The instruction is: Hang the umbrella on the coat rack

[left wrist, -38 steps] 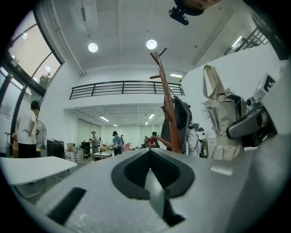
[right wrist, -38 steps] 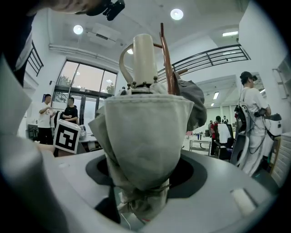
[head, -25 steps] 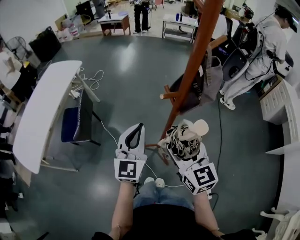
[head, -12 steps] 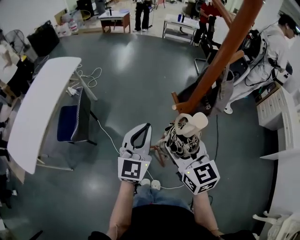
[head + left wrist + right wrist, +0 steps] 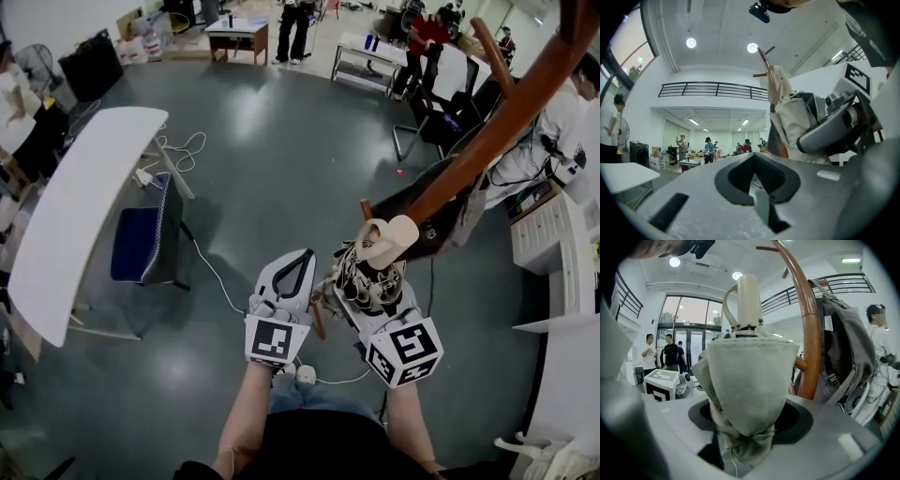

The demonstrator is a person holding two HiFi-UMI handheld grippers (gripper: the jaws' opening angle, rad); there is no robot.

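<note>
Not yet hung: the folded umbrella (image 5: 379,261) sits clamped, handle foremost, in the right gripper (image 5: 371,283), jaws wide round its canopy, near the rack (image 5: 498,120) pole but on no peg; left gripper (image 5: 306,255) closed, empty.

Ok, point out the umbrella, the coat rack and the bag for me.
umbrella (image 5: 750,380), right gripper view, on its folded fabric.
coat rack (image 5: 812,343), right gripper view, on its wooden pole.
bag (image 5: 848,352), right gripper view, on its grey side.
</note>
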